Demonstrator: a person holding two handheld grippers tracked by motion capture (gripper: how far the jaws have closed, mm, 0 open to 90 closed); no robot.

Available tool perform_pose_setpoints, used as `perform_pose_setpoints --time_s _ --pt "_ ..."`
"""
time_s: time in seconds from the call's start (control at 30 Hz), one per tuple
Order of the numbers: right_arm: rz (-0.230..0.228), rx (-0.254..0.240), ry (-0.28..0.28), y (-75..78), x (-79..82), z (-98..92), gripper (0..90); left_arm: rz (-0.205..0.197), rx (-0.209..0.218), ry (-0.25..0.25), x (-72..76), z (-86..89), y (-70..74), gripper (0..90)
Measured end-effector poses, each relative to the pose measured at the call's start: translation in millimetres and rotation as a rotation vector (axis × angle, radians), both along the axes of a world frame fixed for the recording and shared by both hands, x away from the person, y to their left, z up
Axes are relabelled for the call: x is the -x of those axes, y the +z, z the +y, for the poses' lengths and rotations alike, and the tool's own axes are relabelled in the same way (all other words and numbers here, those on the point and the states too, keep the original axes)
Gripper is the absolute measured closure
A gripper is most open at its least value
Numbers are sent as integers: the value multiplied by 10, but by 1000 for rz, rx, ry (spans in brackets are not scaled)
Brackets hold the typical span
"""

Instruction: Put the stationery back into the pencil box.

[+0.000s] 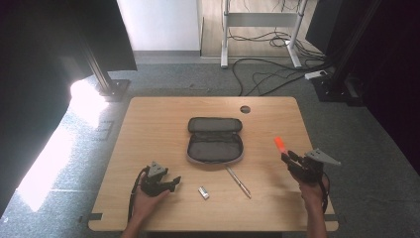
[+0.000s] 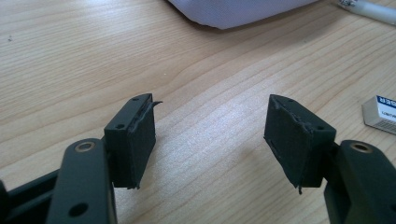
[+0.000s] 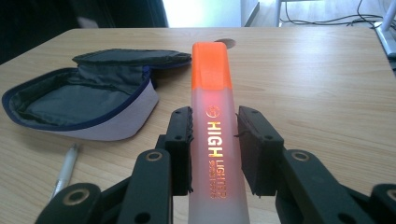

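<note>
Right gripper point(image 3: 215, 154) is clamping an orange highlighter point(image 3: 215, 140) by mid-barrel, fingers point(image 3: 180, 149) pressing on both sides, capped end pointing away from the hand. In the high view the highlighter point(image 1: 280, 144) is sitting above the right side of the worktop point(image 1: 148, 119), well apart from the open pencil case point(image 1: 215, 147) at centre. Likely step: carrying it across to drop it into the case.

Doing it well: the case's lower half is lying open with a raised rim point(image 3: 93, 123), so the highlighter is probably needing to come in over that rim and go down lengthwise along the pocket, not crosswise. Grip is looking centred; no sign of tilt.

Left gripper point(image 1: 159, 182) is resting low at the near left, fingers point(image 2: 140, 140) standing apart with nothing between them.

Around: a pen point(image 1: 238, 182) is lying just in front of the case, partly on the approach line; an eraser point(image 1: 203, 192) is sitting near the left gripper. The flipped-back lid point(image 1: 215, 124) is lying behind the pocket, out of the path.
</note>
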State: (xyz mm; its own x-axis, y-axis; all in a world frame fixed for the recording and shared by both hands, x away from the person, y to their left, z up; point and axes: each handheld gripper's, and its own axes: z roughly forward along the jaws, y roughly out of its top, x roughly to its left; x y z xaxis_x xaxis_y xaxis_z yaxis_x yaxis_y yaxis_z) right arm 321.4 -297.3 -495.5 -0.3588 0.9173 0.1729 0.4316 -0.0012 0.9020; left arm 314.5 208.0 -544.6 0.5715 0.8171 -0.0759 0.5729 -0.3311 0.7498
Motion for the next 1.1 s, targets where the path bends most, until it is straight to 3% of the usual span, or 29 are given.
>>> perform_pose_setpoints --time_s 0.57,0.73,0.93,1.1 --pt "13 55 79 -57 -112 419 660 12 -10 16 -7 -2 -6 337" --pt "8 69 88 -42 -125 506 660 36 -37 20 -29 -28 -16 332" --pt "-3 76 101 -13 -126 580 660 33 -49 29 -34 -47 -15 339" --pt "-7 78 114 5 -125 644 660 20 -85 26 -27 -93 -19 326"
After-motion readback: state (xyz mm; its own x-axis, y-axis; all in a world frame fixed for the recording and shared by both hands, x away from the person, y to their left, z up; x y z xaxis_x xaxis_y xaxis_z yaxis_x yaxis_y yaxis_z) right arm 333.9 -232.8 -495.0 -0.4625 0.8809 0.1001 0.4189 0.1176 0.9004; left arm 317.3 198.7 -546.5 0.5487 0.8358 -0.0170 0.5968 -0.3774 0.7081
